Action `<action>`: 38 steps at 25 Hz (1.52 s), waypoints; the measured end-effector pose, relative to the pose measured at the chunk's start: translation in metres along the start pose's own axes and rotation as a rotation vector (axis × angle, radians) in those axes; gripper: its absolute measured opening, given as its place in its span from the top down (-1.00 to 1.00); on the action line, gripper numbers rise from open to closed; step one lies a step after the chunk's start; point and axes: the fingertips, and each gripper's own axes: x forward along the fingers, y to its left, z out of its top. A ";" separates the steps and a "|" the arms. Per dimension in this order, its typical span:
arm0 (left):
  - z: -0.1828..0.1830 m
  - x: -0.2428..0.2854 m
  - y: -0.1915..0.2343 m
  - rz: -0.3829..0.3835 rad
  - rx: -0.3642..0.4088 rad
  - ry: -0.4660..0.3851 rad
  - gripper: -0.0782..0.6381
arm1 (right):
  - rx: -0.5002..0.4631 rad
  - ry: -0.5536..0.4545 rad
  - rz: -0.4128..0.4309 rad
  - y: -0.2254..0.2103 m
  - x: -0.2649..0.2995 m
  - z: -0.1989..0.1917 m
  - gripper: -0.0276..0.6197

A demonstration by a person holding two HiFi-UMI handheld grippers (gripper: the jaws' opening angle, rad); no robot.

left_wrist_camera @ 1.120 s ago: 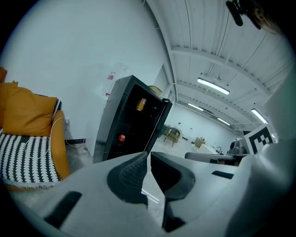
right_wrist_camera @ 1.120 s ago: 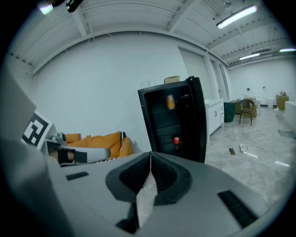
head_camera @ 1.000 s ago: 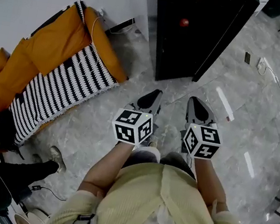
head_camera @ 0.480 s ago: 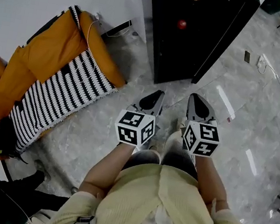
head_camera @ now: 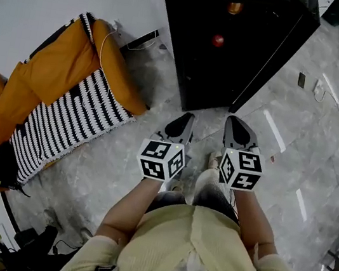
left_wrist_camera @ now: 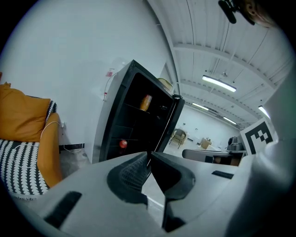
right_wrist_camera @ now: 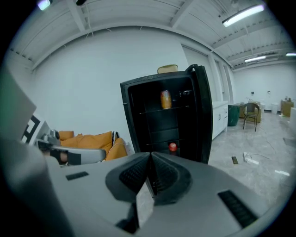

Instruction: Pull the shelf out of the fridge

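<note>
A black fridge (head_camera: 230,39) stands open ahead of me, its door (head_camera: 278,60) swung to the right. Thin shelves (right_wrist_camera: 169,109) cross its dark inside; one carries an orange can (right_wrist_camera: 165,99), a lower one a red round thing (right_wrist_camera: 172,147). The same fridge (left_wrist_camera: 138,120) appears in the left gripper view with the orange can (left_wrist_camera: 146,102) and the red thing (left_wrist_camera: 123,144). My left gripper (head_camera: 183,122) and right gripper (head_camera: 238,127) are held side by side a short way in front of the fridge. Both are shut with nothing between their jaws.
An orange sofa (head_camera: 44,78) with a black-and-white striped blanket (head_camera: 69,121) sits at the left against the white wall. Cables and small items (head_camera: 319,86) lie on the marble floor at the right. A chair (right_wrist_camera: 250,111) stands far right. A person's dark shoe (head_camera: 42,239) shows at lower left.
The fridge has come nearer and fills more of the head view as I step forward. Both grippers stay shut and side by side. The person at lower left has moved mostly out of view.
</note>
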 end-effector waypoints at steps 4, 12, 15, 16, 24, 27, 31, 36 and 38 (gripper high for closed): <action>0.004 0.031 -0.002 0.012 -0.015 0.004 0.66 | -0.006 0.019 0.018 -0.019 0.021 0.005 0.82; 0.012 0.091 -0.005 0.035 -0.031 0.004 0.66 | -0.030 0.028 0.033 -0.063 0.060 0.022 0.82; 0.016 0.111 -0.005 0.053 -0.033 -0.001 0.66 | -0.034 0.035 0.040 -0.078 0.075 0.025 0.82; 0.017 0.116 -0.004 0.061 -0.038 -0.003 0.66 | -0.035 0.039 0.045 -0.082 0.080 0.025 0.82; 0.019 0.153 0.005 0.132 -0.075 -0.019 0.66 | -0.029 0.062 0.081 -0.105 0.117 0.025 0.82; 0.017 0.166 0.010 0.153 -0.093 -0.018 0.66 | -0.020 0.067 0.088 -0.113 0.129 0.024 0.82; 0.019 0.187 0.022 0.199 -0.117 -0.039 0.66 | -0.007 0.071 0.092 -0.126 0.150 0.023 0.82; 0.016 0.214 0.033 0.259 -0.157 -0.083 0.66 | 0.022 0.075 0.095 -0.146 0.174 0.017 0.82; 0.014 0.220 0.040 0.278 -0.183 -0.100 0.66 | 0.029 0.076 0.086 -0.149 0.184 0.015 0.82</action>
